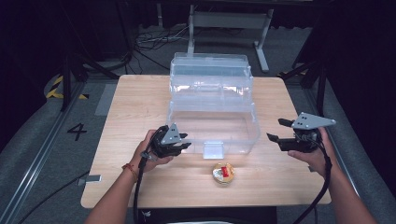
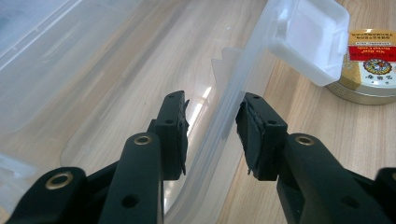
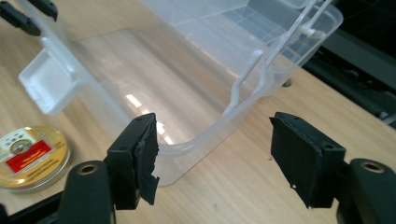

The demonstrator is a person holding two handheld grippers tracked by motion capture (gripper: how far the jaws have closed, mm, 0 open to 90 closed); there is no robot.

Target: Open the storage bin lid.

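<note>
A light wooden table [image 1: 140, 107] carries a large clear plastic storage box [image 1: 212, 126] with its hinged lid [image 1: 210, 70] thrown back, standing near the middle of the top. A white plastic latch tab [image 1: 214, 149] hangs on the box's near wall. Just in front of that wall, on bare wood, lies a small round gold tin with a red label [image 1: 223, 173].

The left gripper [image 1: 183, 142] sits at the box's near left corner. In the left gripper view its jaws stand partly open and straddle the box's clear rim [image 2: 233, 93], one pad inside the box and one outside; neither pad seems to press the plastic. The tin [image 2: 373, 70] lies beyond the latch tab [image 2: 308, 39], to the outer side.

The right gripper [image 1: 275, 129] hangs just off the box's right wall with its jaws wide apart and nothing between them. In the right gripper view the box's rounded corner [image 3: 219, 121] lies ahead, between the pads but apart from them, and the tin [image 3: 30, 156] rests outside the left jaw.
</note>
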